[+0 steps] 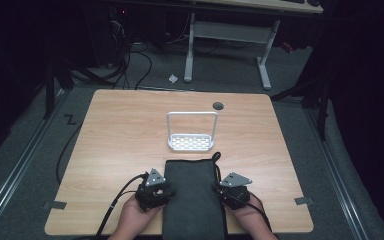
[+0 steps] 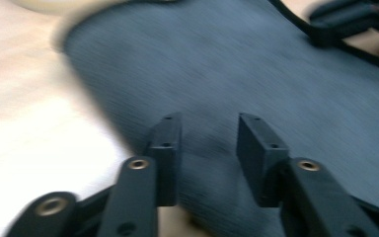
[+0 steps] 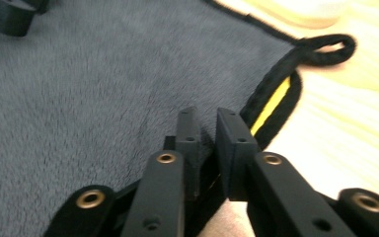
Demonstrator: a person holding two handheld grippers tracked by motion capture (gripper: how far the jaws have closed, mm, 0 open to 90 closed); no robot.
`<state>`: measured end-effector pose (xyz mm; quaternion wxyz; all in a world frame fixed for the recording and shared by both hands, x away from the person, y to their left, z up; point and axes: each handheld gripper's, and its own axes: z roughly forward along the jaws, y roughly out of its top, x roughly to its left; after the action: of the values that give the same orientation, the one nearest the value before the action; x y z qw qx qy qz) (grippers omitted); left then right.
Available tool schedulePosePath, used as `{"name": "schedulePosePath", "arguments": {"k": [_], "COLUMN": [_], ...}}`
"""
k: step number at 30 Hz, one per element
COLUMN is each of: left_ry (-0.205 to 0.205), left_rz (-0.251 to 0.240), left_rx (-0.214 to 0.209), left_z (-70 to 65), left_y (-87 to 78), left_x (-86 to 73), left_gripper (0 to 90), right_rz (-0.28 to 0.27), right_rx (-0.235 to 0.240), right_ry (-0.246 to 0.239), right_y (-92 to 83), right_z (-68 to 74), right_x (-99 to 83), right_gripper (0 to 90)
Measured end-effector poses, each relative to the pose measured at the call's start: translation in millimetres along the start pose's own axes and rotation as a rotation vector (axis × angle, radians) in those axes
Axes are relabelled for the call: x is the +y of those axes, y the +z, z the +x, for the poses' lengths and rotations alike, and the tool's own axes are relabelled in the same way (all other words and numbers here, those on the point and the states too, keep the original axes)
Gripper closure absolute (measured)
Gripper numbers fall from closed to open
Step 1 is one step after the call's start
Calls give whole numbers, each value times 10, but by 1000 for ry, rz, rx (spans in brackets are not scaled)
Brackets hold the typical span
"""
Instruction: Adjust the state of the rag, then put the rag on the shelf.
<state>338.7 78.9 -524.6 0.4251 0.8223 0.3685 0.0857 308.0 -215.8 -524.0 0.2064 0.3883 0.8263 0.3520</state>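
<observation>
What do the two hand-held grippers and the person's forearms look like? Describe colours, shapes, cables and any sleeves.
Both the left gripper and the right gripper are black, each topped by a grey three-cornered plate and trailing a black cable. In the gripper views, each has two flat rectangular black jaws on link arms with brass-coloured rivets. The forearms are bare, with no sleeves in sight.

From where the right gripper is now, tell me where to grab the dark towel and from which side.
Grip the towel by its bound right edge, just below the hanging loop, coming in level from the bare table side. The cloth lies flat, so only its edges give the right gripper something to pinch, and that hem looks thick and firm.
</observation>
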Motion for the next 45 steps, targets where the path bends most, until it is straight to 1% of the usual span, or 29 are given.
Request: {"name": "schedulePosePath", "arguments": {"k": [1,2,3,4,5,6,7,8,10,11,12,14,16,18,20,21,23,24,25,26,27,29,31,34,35,38,42,44,45], "left_ry": [-20,-31,-51,-79,-105,-129,-149,-158,-191,-206,-212,-195,-176,-162,-163,-166,-171,-176,-177,-180,-183,-182,-178,-174,-178,-177,-159,-168,-182], "left_rz": [-16,-24,-31,-37,-29,-15,-18,-6,-21,-24,-27,-29,-30,-32,-34,-34,-33,-33,-33,-33,-34,-35,-33,-31,-32,-31,-34,-35,-37], "left_rx": [15,42,51,47,50,41,33,44,44,41,36,45,50,52,51,45,36,33,24,19,18,18,18,19,18,23,32,25,16], "left_z": [57,119,179,240,294,333,362,381,404,408,405,378,350,331,326,329,339,343,348,352,352,348,345,344,345,344,324,337,345], "left_y": [9,19,39,70,110,151,188,222,253,261,268,279,289,292,292,291,288,287,287,288,289,289,290,292,293,294,293,292,293], "left_x": [25,55,83,109,135,158,170,182,189,194,194,189,182,171,165,162,158,156,155,154,153,150,149,152,153,155,154,152,150], "left_gripper": [540,503,469,439,414,387,387,392,411,430,446,506,562,599,629,640,666,673,687,687,693,697,711,717,719,732,780,780,779], "right_rz": [-6,-9,-10,-11,-10,-19,-19,-31,-38,-45,-49,-34,-27,-19,2,6,42,45,41,41,38,33,33,26,26,25,14,13,9], "right_rx": [-4,-7,-8,-7,-8,-11,-11,-23,-25,-30,-38,-45,-77,-76,-104,-92,-94,-89,-83,-83,-81,-79,-66,-47,-44,-47,-56,-59,-60], "right_ry": [6,11,17,21,29,37,37,48,58,67,80,111,124,152,172,191,200,207,218,218,218,211,218,209,192,174,153,145,145], "right_y": [-9,-15,-15,-13,-13,-15,-15,-16,-12,-3,18,101,200,290,365,390,441,456,456,456,450,442,432,431,433,430,419,407,402], "right_z": [-17,-35,-55,-78,-92,-118,-118,-128,-134,-138,-145,-178,-220,-271,-299,-313,-309,-304,-310,-310,-311,-285,-266,-240,-231,-214,-191,-185,-182], "right_x": [-1,-4,-12,-20,-26,-29,-29,-20,-10,7,33,110,193,260,311,319,320,313,306,306,301,292,290,287,290,292,293,293,291], "right_gripper": [789,773,766,764,758,739,739,711,692,665,628,534,474,435,422,426,414,428,466,466,507,554,635,737,765,778,786,786,785]}}
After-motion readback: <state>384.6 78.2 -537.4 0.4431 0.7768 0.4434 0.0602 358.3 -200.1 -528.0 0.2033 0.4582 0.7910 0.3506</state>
